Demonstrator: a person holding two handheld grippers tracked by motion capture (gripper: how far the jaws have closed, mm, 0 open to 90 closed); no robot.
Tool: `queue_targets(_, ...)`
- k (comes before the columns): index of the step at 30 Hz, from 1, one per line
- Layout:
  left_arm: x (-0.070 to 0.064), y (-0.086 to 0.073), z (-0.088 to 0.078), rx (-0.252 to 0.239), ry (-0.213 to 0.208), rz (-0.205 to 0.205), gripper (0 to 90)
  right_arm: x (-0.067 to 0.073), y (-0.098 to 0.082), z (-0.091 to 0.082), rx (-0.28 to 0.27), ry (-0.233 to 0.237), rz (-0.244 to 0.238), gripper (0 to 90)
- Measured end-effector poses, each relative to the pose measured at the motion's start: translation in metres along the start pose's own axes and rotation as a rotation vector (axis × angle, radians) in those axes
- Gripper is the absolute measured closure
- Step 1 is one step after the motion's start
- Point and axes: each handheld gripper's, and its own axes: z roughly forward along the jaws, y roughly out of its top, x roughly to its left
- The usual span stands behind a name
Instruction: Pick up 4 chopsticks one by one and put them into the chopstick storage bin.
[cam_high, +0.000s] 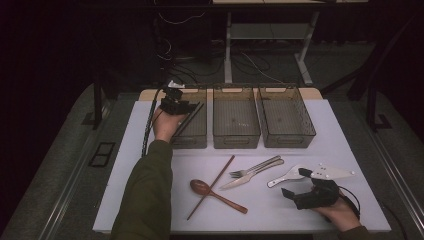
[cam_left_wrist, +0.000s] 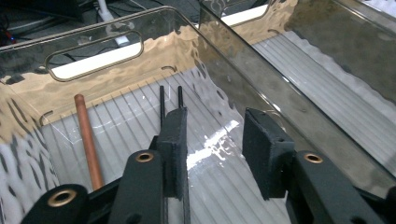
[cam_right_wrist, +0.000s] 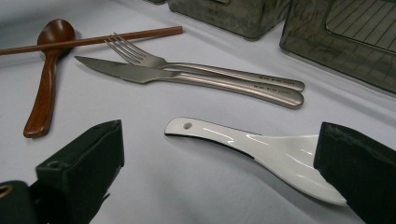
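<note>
My white table (cam_high: 150, 200): three clear bins (cam_high: 236, 122) along far edge; near side has wooden spoon (cam_high: 210, 192), chopstick (cam_high: 212, 186), fork (cam_high: 256, 167), knife (cam_high: 250, 176), white spoon (cam_high: 286, 176)

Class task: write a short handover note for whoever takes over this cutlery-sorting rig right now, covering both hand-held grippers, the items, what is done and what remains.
Left hand-held gripper: open over the left bin, a pair of black chopsticks against one pad, not clamped.
Right hand-held gripper: open around the white spoon on the table, not gripping.
Done: one brown chopstick lies in the left bin.
Left: white spoon, fork, knife, wooden spoon, second brown chopstick. Middle bin and right bin look empty.
</note>
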Motion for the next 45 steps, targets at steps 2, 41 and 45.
queue_targets(2, -0.001, 0.001, -0.003, 0.014, -0.016, 0.001, 55.7, 0.000, 0.000, 0.000, 0.001, 0.000, 0.001, 1.4)
queue_targets(41, -0.103, -0.073, -0.074, 0.053, -0.239, 0.129, 48.7, 0.002, 0.000, 0.001, 0.005, -0.004, -0.002, 1.4)
queue_targets(45, -0.110, -0.084, -0.077, 0.054, -0.243, 0.126, 50.6, 0.003, 0.000, 0.001, 0.006, -0.003, -0.003, 1.4)
